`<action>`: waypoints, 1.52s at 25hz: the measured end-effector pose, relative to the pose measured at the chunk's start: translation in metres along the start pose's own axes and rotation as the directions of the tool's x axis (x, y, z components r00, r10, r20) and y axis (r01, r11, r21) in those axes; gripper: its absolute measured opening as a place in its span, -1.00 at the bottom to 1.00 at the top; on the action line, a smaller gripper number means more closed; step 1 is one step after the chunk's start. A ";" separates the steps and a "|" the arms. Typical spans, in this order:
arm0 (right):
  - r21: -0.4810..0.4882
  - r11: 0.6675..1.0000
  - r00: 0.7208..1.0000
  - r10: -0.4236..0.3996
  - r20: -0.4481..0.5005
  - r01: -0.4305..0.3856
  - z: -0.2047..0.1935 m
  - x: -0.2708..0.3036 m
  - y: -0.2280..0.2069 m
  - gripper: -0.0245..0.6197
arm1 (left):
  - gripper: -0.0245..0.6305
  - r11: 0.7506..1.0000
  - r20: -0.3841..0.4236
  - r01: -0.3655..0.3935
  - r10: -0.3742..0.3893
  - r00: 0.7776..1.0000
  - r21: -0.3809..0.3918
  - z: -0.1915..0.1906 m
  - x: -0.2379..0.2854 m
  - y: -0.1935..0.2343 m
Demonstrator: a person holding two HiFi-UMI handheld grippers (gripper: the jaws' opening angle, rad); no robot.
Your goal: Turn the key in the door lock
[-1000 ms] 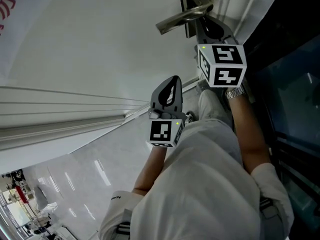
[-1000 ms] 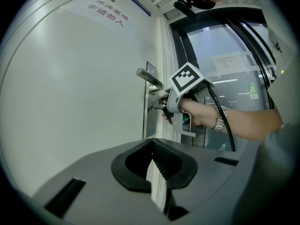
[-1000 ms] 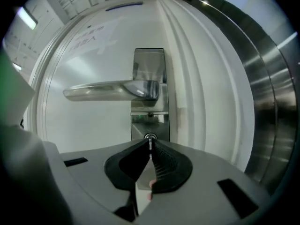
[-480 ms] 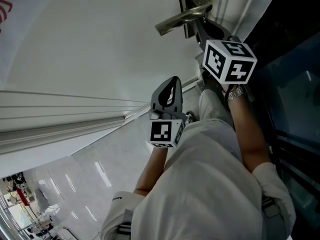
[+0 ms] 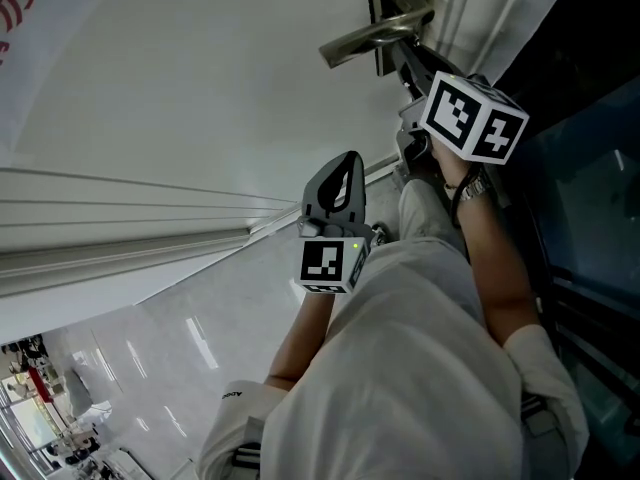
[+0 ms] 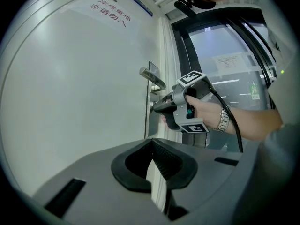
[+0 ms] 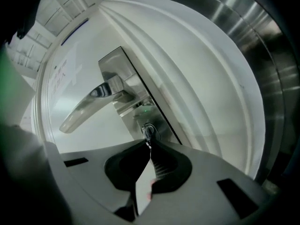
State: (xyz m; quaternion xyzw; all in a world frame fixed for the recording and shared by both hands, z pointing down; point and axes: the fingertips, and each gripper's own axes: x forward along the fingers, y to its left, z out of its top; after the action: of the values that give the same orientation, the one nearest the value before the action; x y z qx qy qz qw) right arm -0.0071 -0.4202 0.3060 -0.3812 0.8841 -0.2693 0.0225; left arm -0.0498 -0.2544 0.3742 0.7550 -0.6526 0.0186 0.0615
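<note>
Right gripper pinches the key in the door lock; left gripper hangs back.
Nearest the person, the left gripper [image 5: 349,160] hangs level in front of the white door [image 5: 180,88], its jaws pressed together on nothing, well apart from the lock [image 7: 152,118]. Beyond it, the right gripper [image 7: 149,145] points at the door's edge with its jaws closed on the key [image 7: 148,135], which sits in the keyhole low on the steel lock. The handle [image 7: 86,109] juts from the same plate just above the key, clear of the gripper. A watch [image 5: 470,188] shows on the right wrist, and dark glass [image 5: 590,188] lies beside the door.
</note>
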 end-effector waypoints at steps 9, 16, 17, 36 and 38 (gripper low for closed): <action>0.345 0.931 0.992 0.122 0.014 -0.120 -0.001 0.000 0.004 -0.90 | -0.90 1.000 -0.009 -0.001 0.001 1.000 -0.001 -0.004 -0.003 0.002; 0.545 0.818 0.979 0.201 0.027 -0.183 -0.001 0.001 0.006 -0.90 | -0.90 1.000 0.008 -0.010 0.011 1.000 -0.008 0.000 -0.001 0.006; 0.551 0.815 0.979 0.201 0.026 -0.182 -0.001 0.001 0.005 -0.90 | -0.90 1.000 0.016 -0.011 0.011 1.000 -0.008 0.001 0.000 0.006; 0.563 0.815 0.980 0.192 -0.045 -0.134 -0.017 -0.002 0.011 -0.89 | -0.90 1.000 0.032 -0.011 0.012 0.999 -0.016 0.006 -0.004 0.007; 0.497 0.856 0.978 0.200 -0.065 -0.142 -0.024 -0.005 0.013 -0.80 | -0.90 1.000 0.019 -0.010 0.010 1.000 -0.015 0.002 -0.005 0.007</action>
State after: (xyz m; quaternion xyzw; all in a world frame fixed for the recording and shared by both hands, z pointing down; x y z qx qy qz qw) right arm -0.0183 -0.3982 0.3195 -0.2667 0.8172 -0.5027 0.0914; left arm -0.0576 -0.2512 0.3721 0.7515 -0.6569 0.0067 0.0607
